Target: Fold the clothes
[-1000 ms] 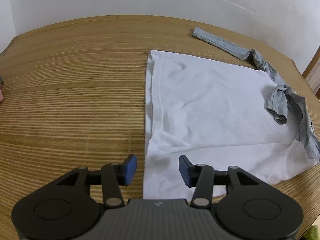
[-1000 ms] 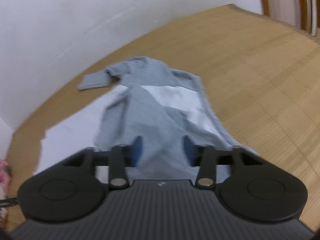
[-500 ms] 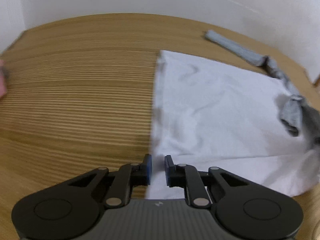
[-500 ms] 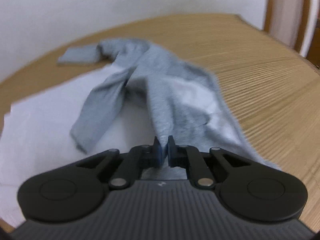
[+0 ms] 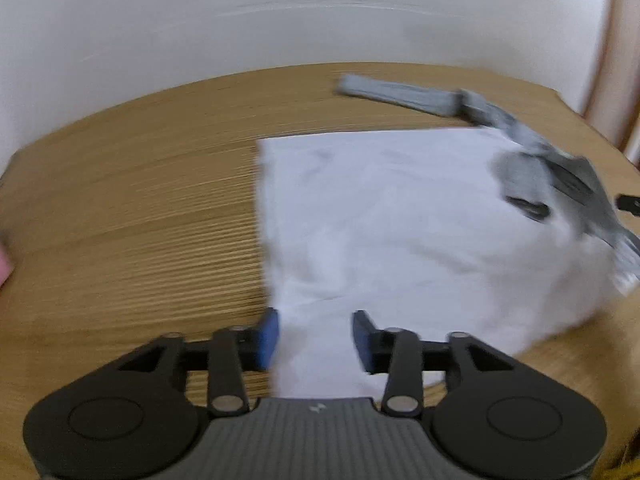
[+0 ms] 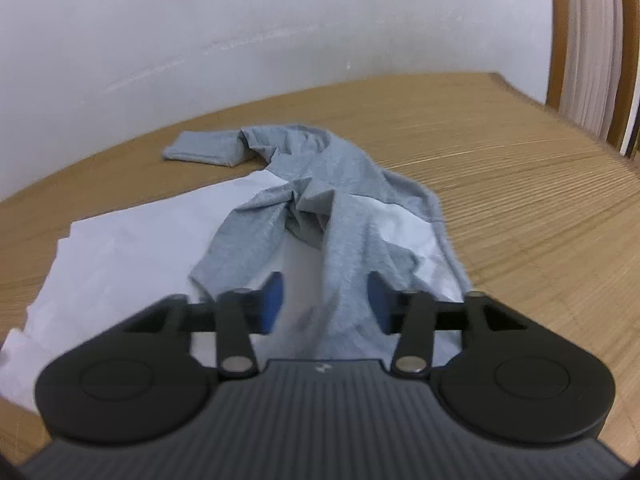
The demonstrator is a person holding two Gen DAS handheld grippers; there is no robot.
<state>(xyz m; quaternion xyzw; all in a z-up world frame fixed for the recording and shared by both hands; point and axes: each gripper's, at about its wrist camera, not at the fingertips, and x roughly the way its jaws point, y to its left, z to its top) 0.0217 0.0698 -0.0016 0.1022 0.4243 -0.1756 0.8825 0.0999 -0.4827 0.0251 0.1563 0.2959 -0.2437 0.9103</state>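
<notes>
A white and grey shirt lies flat on the wooden table (image 5: pixel 120 208). Its white body (image 5: pixel 400 220) spreads across the middle of the left wrist view, and a grey sleeve (image 5: pixel 404 94) stretches along the far edge. My left gripper (image 5: pixel 316 336) hovers over the shirt's near left corner; its jaws are opening, with white cloth below them and the pads apart from it. In the right wrist view the grey sleeves and shoulder (image 6: pixel 320 200) lie bunched over the white body (image 6: pixel 132 240). My right gripper (image 6: pixel 324 300) is opening too, above a grey strip of cloth.
A white wall (image 6: pixel 200 20) closes off the table's far side. A wooden door frame (image 6: pixel 556 32) stands at the right. Bare table (image 6: pixel 540 200) lies to the right of the shirt, and a pink thing (image 5: pixel 5 268) shows at the far left edge.
Both grippers closed over the shirt's near edge half a second ago and now stand apart again. Both views have shifted and rolled slightly, and the cloth sits a little differently.
</notes>
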